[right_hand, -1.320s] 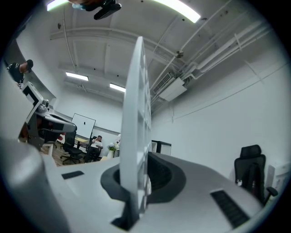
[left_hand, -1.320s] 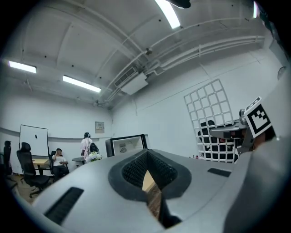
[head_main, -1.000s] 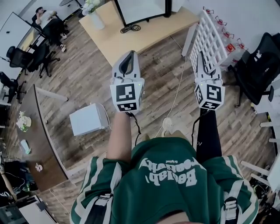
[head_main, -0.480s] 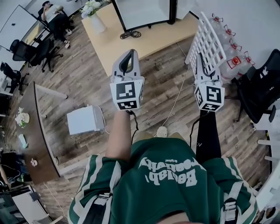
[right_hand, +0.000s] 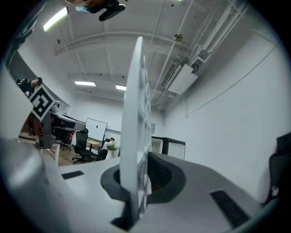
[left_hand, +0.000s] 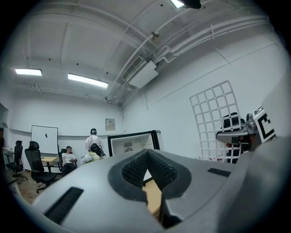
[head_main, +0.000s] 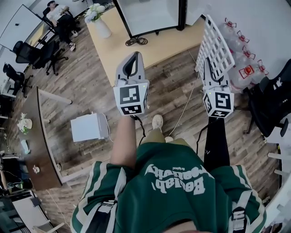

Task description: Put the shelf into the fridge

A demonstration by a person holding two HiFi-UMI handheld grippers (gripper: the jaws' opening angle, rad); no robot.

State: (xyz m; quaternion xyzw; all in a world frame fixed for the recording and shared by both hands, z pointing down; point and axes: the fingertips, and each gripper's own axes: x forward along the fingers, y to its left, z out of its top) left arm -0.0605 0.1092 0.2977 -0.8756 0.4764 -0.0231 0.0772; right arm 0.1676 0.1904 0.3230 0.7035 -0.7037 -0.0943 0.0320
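- Head view: the right gripper [head_main: 208, 62] sits at about 2 o'clock, its jaws closed tight on the lower edge of the white wire shelf [head_main: 216, 42].
- The shelf stands on edge, rising from the jaws toward 1 o'clock, clear of the floor.
- Right gripper view: the shelf [right_hand: 136, 118] runs up the middle as a thin white grid seen edge-on, and the ribbed pads [right_hand: 157, 173] press against both of its sides.
- The left gripper [head_main: 134, 55] is near the centre, pointing toward 12 o'clock. In the left gripper view its pads [left_hand: 157, 166] meet at the tips with nothing between them.
- In that same view the shelf [left_hand: 213, 119] shows at 3 o'clock as a full grid against the white wall.
- The fridge [head_main: 152, 13], black-framed with a pale inside, stands at 12 o'clock on a light wooden platform [head_main: 154, 48], well apart from the shelf.
- A vase of flowers [head_main: 98, 19] stands on the platform's corner at 11 o'clock.
- A white box [head_main: 88, 127] lies on the wood floor at 9 o'clock.
- Water bottles [head_main: 243, 54] with red caps stand by the wall at 2 o'clock, beyond the shelf.
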